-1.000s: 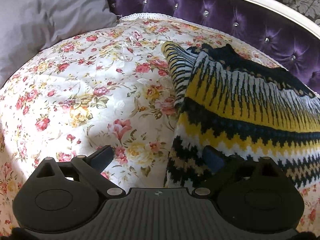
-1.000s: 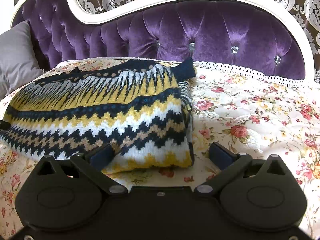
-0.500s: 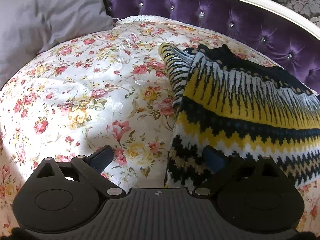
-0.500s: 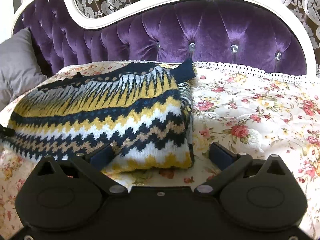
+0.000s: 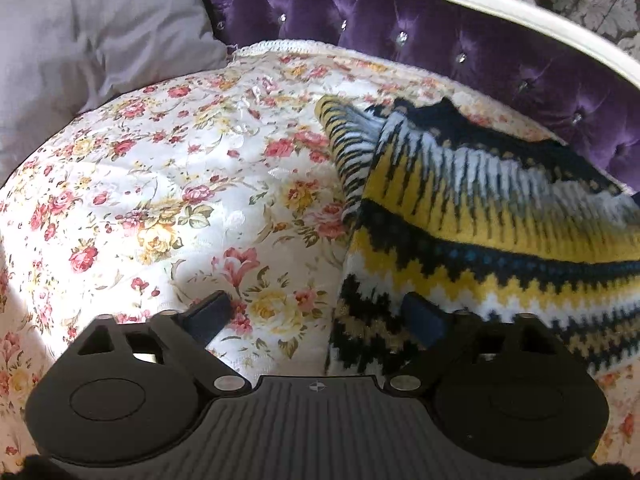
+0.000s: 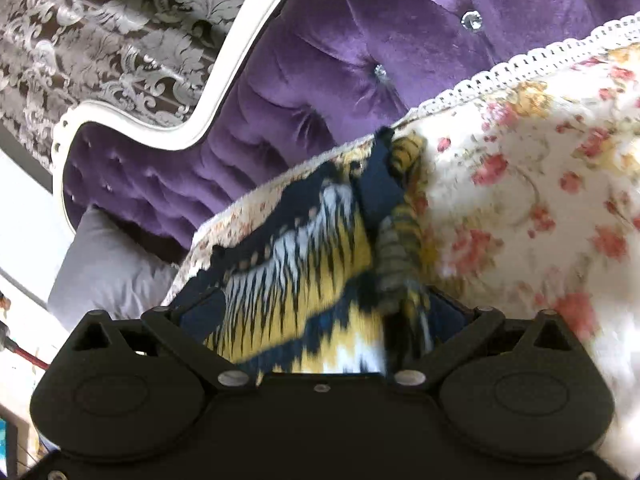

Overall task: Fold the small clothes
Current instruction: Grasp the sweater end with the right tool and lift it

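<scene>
A: Okay, left wrist view first. Sweater (image 5: pixel 480 232) fills the right half of the frame, knit in yellow, black and white zigzag bands, lying on the floral bedspread (image 5: pixel 168 184).

B: Left gripper (image 5: pixel 318 316) state?

A: Fingers set wide but closing. Sweater's lower-left corner sits between them. Right-hand finger (image 5: pixel 424 322) is over the knit, left-hand finger (image 5: pixel 208 314) is over bare bedspread. No pinch visible, so released.

B: Background?

A: Grey pillow (image 5: pixel 80 28) upper left, purple tufted headboard (image 5: pixel 460 40) across the top with a cream frame above it.

B: Right wrist view?

A: Tilted hard and blurry. Sweater (image 6: pixel 304 280) runs from centre frame down to the right gripper (image 6: pixel 324 312). Fingers spread wide, knit bunched in the gap between them.

B: Clamped on it?

A: Can't see the pads pressing. Left-hand finger (image 6: pixel 200 314) stands at the fabric's edge, right-hand finger (image 6: pixel 452 314) is half hidden behind a striped fold. I'd call them released with cloth between.

B: Is the sweater lifted?

A: Can't tell, too much blur.

B: Anything else there?

A: Bedspread (image 6: pixel 540 200) on the right side with its white lace trim (image 6: pixel 520 60) running up to the upper right. Headboard (image 6: pixel 340 60) upper centre, damask wallpaper (image 6: pixel 120 32) upper left, pillow (image 6: pixel 108 272) at the left edge below the headboard.
</scene>
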Demonstrator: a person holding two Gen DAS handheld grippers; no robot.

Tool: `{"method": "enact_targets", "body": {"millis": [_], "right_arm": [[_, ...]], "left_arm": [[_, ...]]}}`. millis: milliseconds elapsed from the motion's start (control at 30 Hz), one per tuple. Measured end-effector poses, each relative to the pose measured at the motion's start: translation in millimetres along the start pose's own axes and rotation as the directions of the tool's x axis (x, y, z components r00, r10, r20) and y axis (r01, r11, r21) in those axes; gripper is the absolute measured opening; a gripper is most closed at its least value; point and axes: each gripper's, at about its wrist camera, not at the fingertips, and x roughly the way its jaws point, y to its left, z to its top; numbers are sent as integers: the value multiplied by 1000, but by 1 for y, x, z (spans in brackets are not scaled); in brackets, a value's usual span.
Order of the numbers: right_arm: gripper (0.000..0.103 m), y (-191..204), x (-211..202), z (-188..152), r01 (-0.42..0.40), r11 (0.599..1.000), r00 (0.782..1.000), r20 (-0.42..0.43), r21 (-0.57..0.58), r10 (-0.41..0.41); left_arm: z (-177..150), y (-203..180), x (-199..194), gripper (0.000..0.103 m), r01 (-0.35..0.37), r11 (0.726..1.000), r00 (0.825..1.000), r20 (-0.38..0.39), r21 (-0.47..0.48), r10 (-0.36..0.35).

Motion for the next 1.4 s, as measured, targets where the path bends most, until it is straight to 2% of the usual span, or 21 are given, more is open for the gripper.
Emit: {"method": "enact_targets", "body": {"millis": [33, 67, 100, 133, 167, 200, 267, 367, 533, 700, 800, 833, 867, 933, 1033, 1100, 1300, 1400], "right_arm": [[103, 3, 5, 3, 4, 1000, 1000, -10, -14, -4], [101, 5, 7, 3, 9, 1000, 1000, -20, -30, -10], [92, 7, 11, 4, 28, 998, 999, -30, -47, -29], [71, 10, 13, 6, 52, 996, 998, -41, -69, -55], [59, 10, 16, 6, 65, 995, 996, -58, -75, -70], [37, 6, 19, 7, 72, 996, 993, -85, -55, -77], [36, -4, 19, 7, 40, 999, 996, -83, 2, -40], [33, -6, 18, 3, 34, 999, 997, -66, -7, -34], [32, -10, 15, 0, 21, 1000, 999, -49, 8, -21], [32, -12, 13, 0, 6, 1000, 999, -45, 15, -5], [30, -13, 11, 0, 1, 1000, 999, -41, 16, -1], [30, -13, 11, 0, 0, 1000, 999, -40, 16, 1], [30, -14, 10, -1, -1, 1000, 999, -40, 16, 2], [28, -16, 9, -1, -4, 1000, 999, -40, 22, 5], [28, -17, 9, -1, -10, 1000, 999, -40, 26, 11], [28, -17, 9, 0, -12, 999, 999, -40, 30, 13], [28, -17, 10, 0, -9, 999, 999, -41, 32, 10], [28, -15, 10, 0, -1, 999, 999, -42, 34, 2]], "left_arm": [[0, 0, -5, 78, 13, 1000, 1000, 10, -5, -13], [1, -2, -10, 77, 21, 1000, 1000, 23, -10, -20], [2, -4, -16, 77, 23, 1000, 999, 39, -15, -23], [5, -9, -21, 77, 25, 1000, 998, 54, -12, -25], [9, -15, -25, 77, 29, 1000, 997, 67, 4, -29], [14, -23, -29, 77, 31, 999, 996, 79, 27, -33], [26, -42, -33, 77, 29, 997, 995, 93, 76, -36], [48, -73, -29, 77, 45, 990, 994, 95, 134, -58], [76, -127, 2, 77, 58, 978, 996, 58, 201, -71], [90, -167, 40, 77, -14, 968, 999, 45, 250, 3], [94, -184, 77, 76, -51, 955, 997, -46, 291, 67], [92, -184, 85, 80, -57, 953, 995, -60, 298, 78], [90, -184, 85, 82, -64, 953, 997, -30, 296, 76], [93, -186, 86, 82, -68, 953, 996, -37, 296, 83], [98, -182, 81, 77, -45, 954, 995, -67, 296, 67], [98, -178, 71, 70, -34, 956, 997, -60, 292, 54], [63, -158, 21, 69, 25, 959, 1000, -8, 284, -24], [44, -150, 22, 69, 24, 960, 1000, -22, 280, -18]]}}
